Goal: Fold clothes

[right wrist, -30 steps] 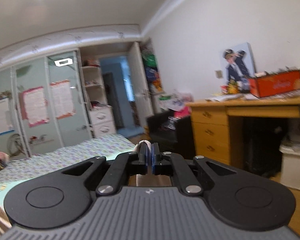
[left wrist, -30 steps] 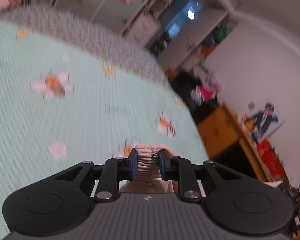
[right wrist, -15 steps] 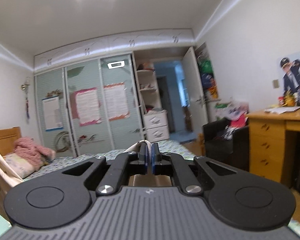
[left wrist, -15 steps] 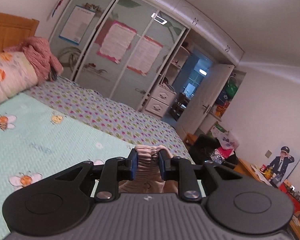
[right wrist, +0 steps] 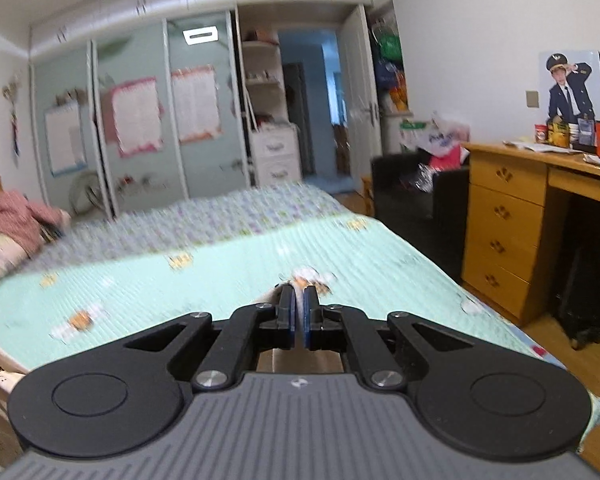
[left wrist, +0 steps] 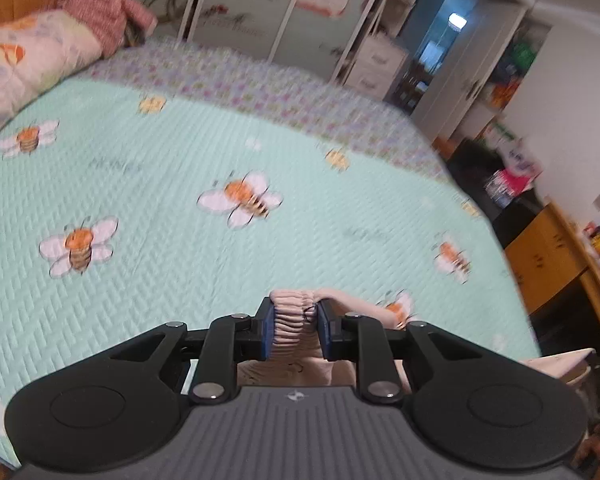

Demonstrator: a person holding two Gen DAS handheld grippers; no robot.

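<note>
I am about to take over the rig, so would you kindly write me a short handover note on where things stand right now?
Left gripper: shut on the bunched, gathered edge of a pale pink fabric garment.
Right gripper: shut on a thin edge of light fabric, probably the same garment; little of it shows.
Both are held above the mint green quilted bedspread with bee prints.
Done: garment gripped and held up.
Left: lay it flat on the bedspread, then fold; no fold is visible yet.

Mint bee-print bed [right wrist: 236, 280], glass-fronted wardrobe [right wrist: 140, 128], wooden desk [right wrist: 512, 216] by white wall
</note>
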